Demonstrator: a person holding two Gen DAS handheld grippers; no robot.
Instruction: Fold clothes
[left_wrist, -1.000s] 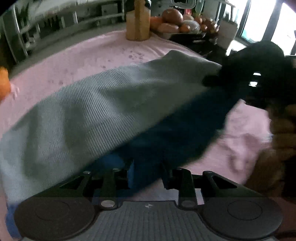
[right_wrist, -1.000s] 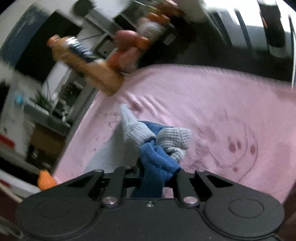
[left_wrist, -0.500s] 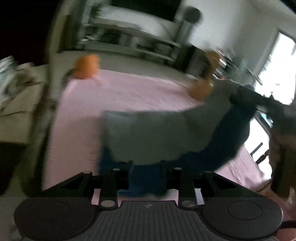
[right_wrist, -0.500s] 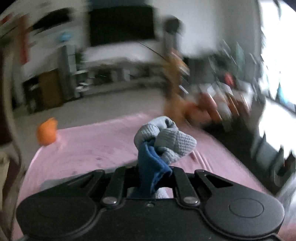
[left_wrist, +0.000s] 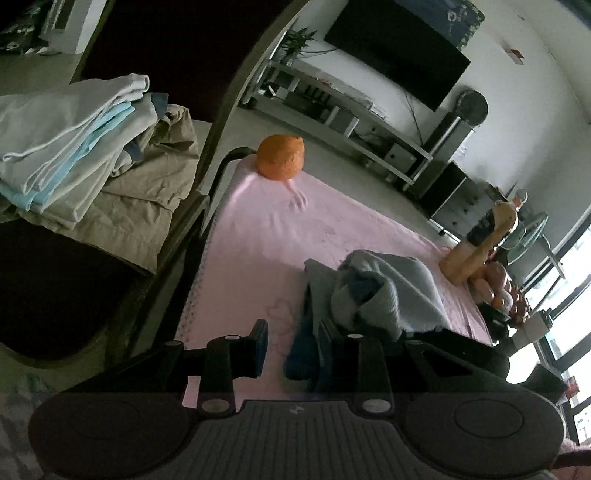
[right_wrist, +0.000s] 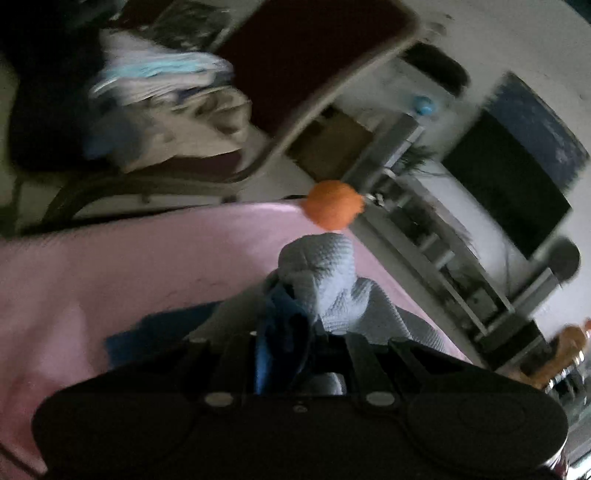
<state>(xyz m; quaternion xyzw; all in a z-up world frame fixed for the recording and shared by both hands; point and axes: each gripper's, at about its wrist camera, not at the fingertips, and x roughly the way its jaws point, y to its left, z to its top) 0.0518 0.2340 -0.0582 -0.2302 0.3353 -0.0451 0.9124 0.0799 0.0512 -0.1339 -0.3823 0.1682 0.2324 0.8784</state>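
Pink cloth (left_wrist: 258, 236) covers the tabletop, with an orange ball (left_wrist: 281, 157) at its far corner as the landmark. Left of the ball, off the tabletop, a pile of folded pale clothes (left_wrist: 85, 147) lies on a dark chair seat (left_wrist: 55, 288).

Left tongs (left_wrist: 290, 345): jaws stand partly apart with pink cloth visible in the gap; the blue edge of the garment (left_wrist: 373, 291) lies against the inner face of the right-hand finger, and the left finger touches nothing. No clamp seen.

Grey-and-blue knit garment sits bunched on the pink cloth, nearer the camera than the ball and to its right. Farther right, a tan bottle (left_wrist: 480, 247) and a heap of fruit (left_wrist: 495, 288) at the tabletop's far edge.

Right tongs (right_wrist: 284, 354): jaws nearly closed, pinching a wad of the same garment (right_wrist: 325, 280), blue fabric between the fingers, grey knit bulging out just below the ball (right_wrist: 334, 210) in this blurred view.
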